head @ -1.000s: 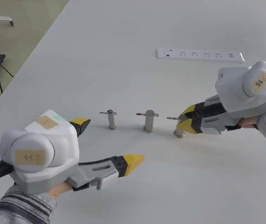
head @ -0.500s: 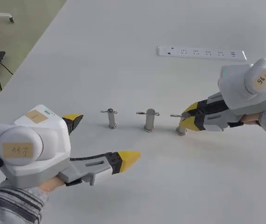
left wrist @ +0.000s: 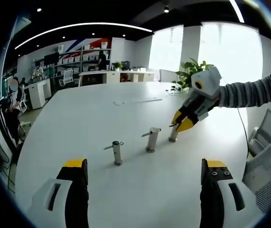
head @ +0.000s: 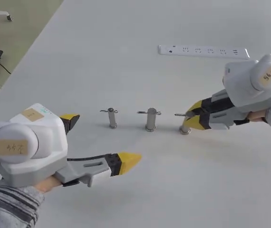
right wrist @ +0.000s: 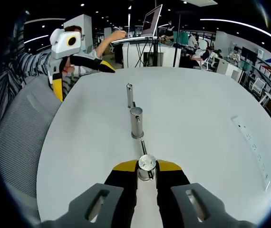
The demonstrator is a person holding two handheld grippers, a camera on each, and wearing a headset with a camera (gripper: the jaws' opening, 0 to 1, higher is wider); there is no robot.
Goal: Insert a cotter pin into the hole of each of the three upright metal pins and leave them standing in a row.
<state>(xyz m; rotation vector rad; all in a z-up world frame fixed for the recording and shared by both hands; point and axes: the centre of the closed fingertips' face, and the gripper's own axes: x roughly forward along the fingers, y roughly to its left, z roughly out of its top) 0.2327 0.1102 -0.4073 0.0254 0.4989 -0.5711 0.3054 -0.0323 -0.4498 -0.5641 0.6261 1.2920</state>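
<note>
Metal pins stand in a row of three near the middle of the white table [head: 126, 57], which runs out of my head view at the top and right. My left gripper [head: 102, 137] is the biggest thing in front of me. Its pale body covers the near-left stretch of table, and its jaws are spread wide with nothing between them, well short of the row. My right gripper [head: 191, 121] comes in from the right, and its yellow jaws are closed on the right pin [head: 185, 130], one on each side of it, as the right gripper view shows me. From the head view those jaws hide nearly all of that pin's shaft, so I see just its foot on the table. A white power strip [head: 203, 50] lies well beyond the row. The middle pin [head: 150, 121] and the left pin [head: 112, 119] stand upright and free, apart from each other and from both grippers. Each carries a cross-piece at its top: the left cotter pin [head: 109, 111] and the middle cotter pin [head: 149, 112]. A third cotter pin [head: 180, 115] pokes out of the right pin toward the middle one. It is too small and too covered for me to tell how far it goes through the hole.
</note>
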